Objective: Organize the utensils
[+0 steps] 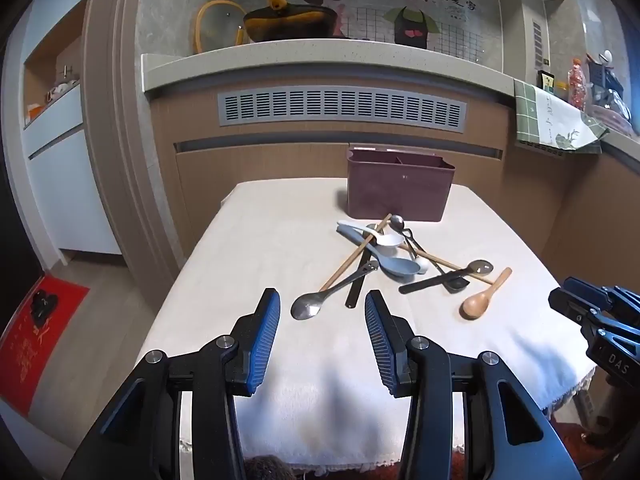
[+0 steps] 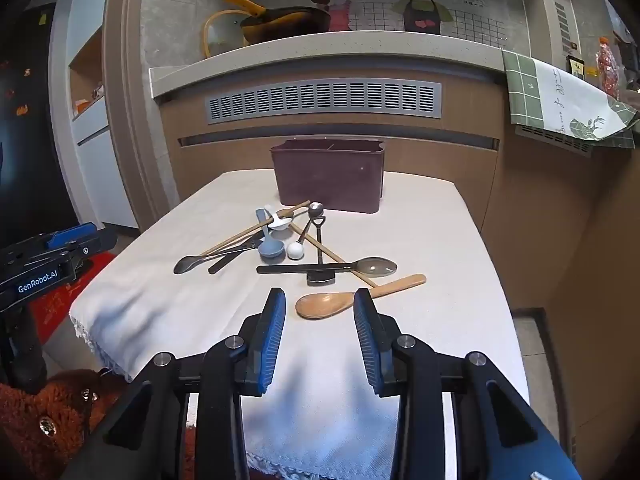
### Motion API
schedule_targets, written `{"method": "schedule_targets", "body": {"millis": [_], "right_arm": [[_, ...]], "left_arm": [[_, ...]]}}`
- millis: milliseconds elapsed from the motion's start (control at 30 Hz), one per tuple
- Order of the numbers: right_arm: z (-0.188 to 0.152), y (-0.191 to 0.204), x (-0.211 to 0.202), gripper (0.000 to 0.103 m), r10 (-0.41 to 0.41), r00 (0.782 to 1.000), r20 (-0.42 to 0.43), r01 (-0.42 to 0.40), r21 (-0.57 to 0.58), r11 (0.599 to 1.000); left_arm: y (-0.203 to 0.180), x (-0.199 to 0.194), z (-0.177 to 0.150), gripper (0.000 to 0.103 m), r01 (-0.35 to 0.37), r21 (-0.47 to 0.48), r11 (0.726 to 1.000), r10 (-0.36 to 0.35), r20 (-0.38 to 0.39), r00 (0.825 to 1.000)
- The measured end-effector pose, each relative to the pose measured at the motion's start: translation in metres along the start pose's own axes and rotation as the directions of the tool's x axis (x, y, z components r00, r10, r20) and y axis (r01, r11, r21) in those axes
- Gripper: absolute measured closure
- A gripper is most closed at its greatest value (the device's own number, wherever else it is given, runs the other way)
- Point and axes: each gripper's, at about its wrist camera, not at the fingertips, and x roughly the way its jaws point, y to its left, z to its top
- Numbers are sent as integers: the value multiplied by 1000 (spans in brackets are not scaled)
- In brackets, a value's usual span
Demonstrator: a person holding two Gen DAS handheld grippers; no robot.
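A maroon divided utensil holder point(image 1: 400, 186) point(image 2: 330, 178) stands at the far side of the white-clothed table point(image 1: 248, 280) point(image 2: 420, 240). In front of it lies a pile of utensils: a metal spoon point(image 1: 306, 306) point(image 2: 188, 263), a blue-grey spoon point(image 1: 396, 266) point(image 2: 271, 248), chopsticks point(image 1: 352, 258) point(image 2: 256, 226), a wooden spoon point(image 1: 482, 298) point(image 2: 324, 305) and black-handled pieces point(image 1: 428, 284) point(image 2: 304, 269). My left gripper point(image 1: 323, 312) is open and empty, just short of the metal spoon. My right gripper point(image 2: 320, 308) is open and empty, its fingers either side of the wooden spoon's bowl, above it.
A stone counter point(image 1: 320, 56) with a yellow-handled pan point(image 1: 288, 24) runs behind the table, above a vent grille point(image 1: 342, 110). A green checked cloth point(image 1: 552, 118) hangs at the right. A red mat point(image 1: 36, 344) lies on the floor at left.
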Motion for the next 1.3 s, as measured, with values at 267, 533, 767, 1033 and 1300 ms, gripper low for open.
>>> {"method": "schedule_targets", "body": {"millis": [267, 533, 767, 1033, 1300], "right_arm": [[3, 4, -3, 70, -10, 1000, 0, 10, -11, 1000], [4, -1, -2, 70, -6, 1000, -3, 6, -17, 1000], [2, -2, -2, 70, -9, 1000, -1, 9, -9, 1000], [3, -3, -1, 70, -11, 1000, -3, 11, -9, 1000], [3, -3, -1, 70, -12, 1000, -3, 12, -9, 1000]], "left_arm": [[-4, 4, 0, 58, 7, 3, 1000, -7, -36, 999], [-2, 4, 2, 58, 12, 5, 1000, -12, -42, 999], [-3, 5, 2, 58, 9, 8, 1000, -9, -43, 999], [-3, 7, 2, 58, 13, 8, 1000, -12, -57, 998], [-3, 7, 2, 58, 13, 8, 1000, -12, -63, 998]]}}
